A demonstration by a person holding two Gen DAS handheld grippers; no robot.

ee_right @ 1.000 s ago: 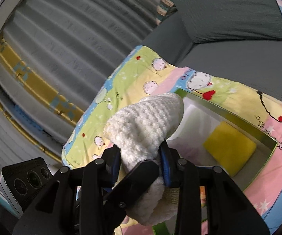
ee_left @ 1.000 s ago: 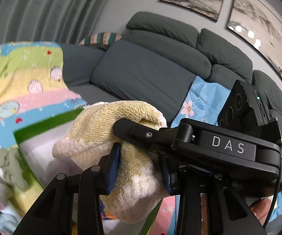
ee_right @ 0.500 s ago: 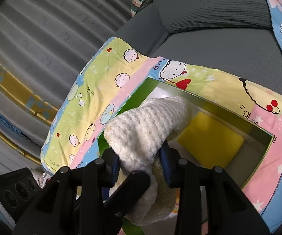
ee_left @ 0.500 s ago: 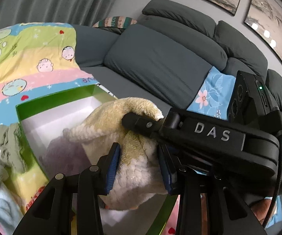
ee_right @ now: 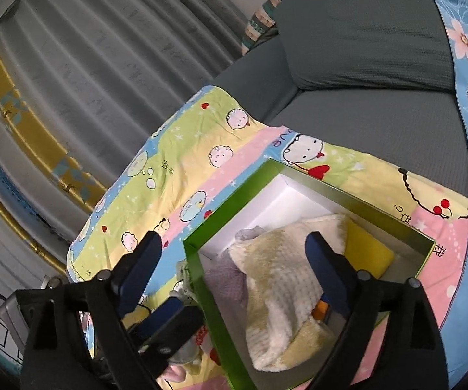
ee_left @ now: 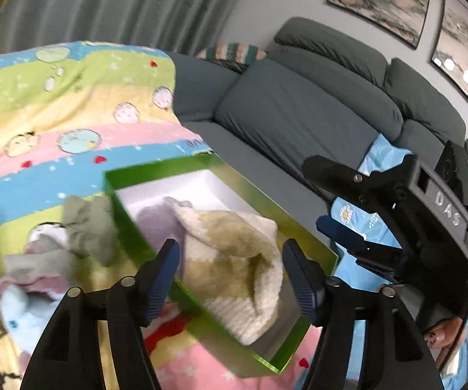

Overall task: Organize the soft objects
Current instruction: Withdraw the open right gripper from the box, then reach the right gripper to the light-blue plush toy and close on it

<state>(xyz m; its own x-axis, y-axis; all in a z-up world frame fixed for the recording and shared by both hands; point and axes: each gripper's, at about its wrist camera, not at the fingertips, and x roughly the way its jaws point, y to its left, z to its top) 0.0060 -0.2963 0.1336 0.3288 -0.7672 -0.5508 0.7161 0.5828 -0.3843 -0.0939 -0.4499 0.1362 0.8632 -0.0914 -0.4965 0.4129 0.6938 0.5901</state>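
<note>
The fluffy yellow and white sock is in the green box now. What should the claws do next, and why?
Probably draw both claws back and send the left claw to the pile of soft things beside the green box. The cream and yellow sock lies loose inside, both claws' jaws are opening with no pad pressing it, and the right claw holds nothing. More soft things wait outside.

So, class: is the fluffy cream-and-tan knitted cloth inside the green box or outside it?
Inside. The fluffy cream-and-tan knitted cloth lies crumpled within the green box walls, over a lilac cloth, beside a yellow pad.
</note>
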